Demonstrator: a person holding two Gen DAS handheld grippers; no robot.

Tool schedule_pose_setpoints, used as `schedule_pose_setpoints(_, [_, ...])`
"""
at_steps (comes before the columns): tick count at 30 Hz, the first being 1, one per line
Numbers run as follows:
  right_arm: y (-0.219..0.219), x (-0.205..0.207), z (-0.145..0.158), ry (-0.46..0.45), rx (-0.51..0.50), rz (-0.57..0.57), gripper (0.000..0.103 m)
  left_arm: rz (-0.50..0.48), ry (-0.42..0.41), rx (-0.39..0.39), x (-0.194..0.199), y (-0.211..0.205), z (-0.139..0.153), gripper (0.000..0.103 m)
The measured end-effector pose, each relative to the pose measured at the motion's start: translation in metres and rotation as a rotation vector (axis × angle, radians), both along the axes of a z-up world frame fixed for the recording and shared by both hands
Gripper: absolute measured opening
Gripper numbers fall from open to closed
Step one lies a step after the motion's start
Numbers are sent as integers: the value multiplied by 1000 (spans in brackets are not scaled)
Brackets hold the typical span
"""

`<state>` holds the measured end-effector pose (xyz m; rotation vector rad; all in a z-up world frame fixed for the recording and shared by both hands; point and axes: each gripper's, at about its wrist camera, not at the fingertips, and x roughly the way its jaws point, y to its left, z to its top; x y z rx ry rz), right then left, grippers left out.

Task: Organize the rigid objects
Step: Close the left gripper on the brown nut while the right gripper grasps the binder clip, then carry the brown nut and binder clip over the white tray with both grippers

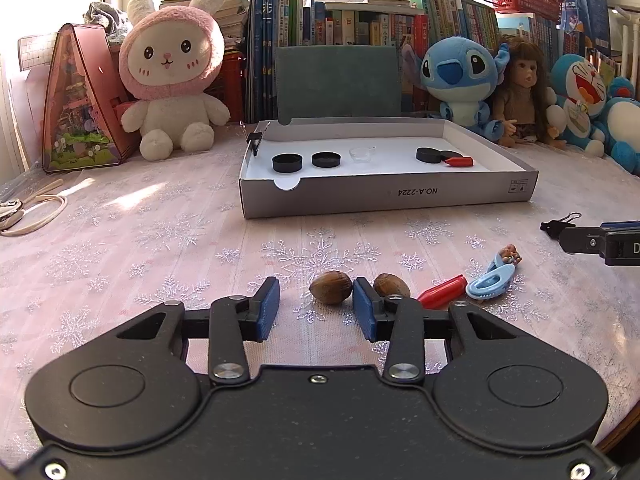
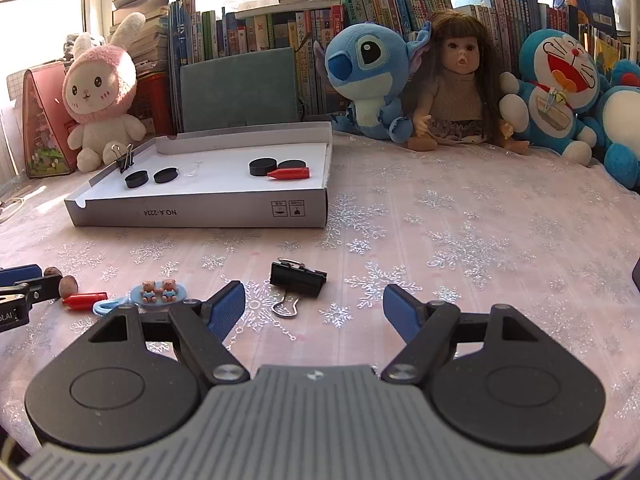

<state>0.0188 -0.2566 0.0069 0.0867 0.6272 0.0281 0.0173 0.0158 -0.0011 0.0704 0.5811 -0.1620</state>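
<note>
I judge the sorting about half done: the white cardboard box (image 1: 384,196) already holds three black round caps (image 1: 287,162), a small clear dish (image 1: 362,155), a red cone-tipped piece (image 1: 460,161) and a binder clip (image 1: 253,140) clamped on its left wall. Left out on the surface (image 1: 140,240) are two nuts, another red piece (image 1: 442,297), a pale blue clip with two little bears (image 2: 158,294) and a black binder clip (image 2: 297,278). My left hand-held gripper (image 1: 316,310) is low over the cloth with its jaws partly drawn in around the nearer nut (image 1: 331,287); that nut lies between the blue pads, close against the right one and clear of the left one, so I would not call it gripped yet. The second nut (image 1: 391,285) sits just outside the right pad, with the red piece beyond it. My right hand-held gripper (image 2: 314,306) stands wide open and holds nothing; the black binder clip lies just ahead of it, nearer its left finger, with the wire handles pointing back toward me. The box is well away, up and to the left in that view.
</note>
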Motion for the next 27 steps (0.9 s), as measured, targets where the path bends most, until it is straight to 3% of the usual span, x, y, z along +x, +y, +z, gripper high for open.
schedule_pose_setpoints(4, [7, 9, -1, 6, 51, -34, 84, -5, -1, -7, 0, -3, 1, 24])
schedule_pose_setpoints(10, [16, 18, -6, 25, 34, -111, 79, -10, -9, -1, -1, -6, 0, 22])
schedule_pose_setpoints(18, [21, 20, -6, 21, 27, -125, 39, -12, -12, -2, -2, -7, 0, 22])
schedule_pose_setpoints(27, [27, 19, 2, -7, 23, -75, 38, -28, -31, -30, 6, -10, 16, 22])
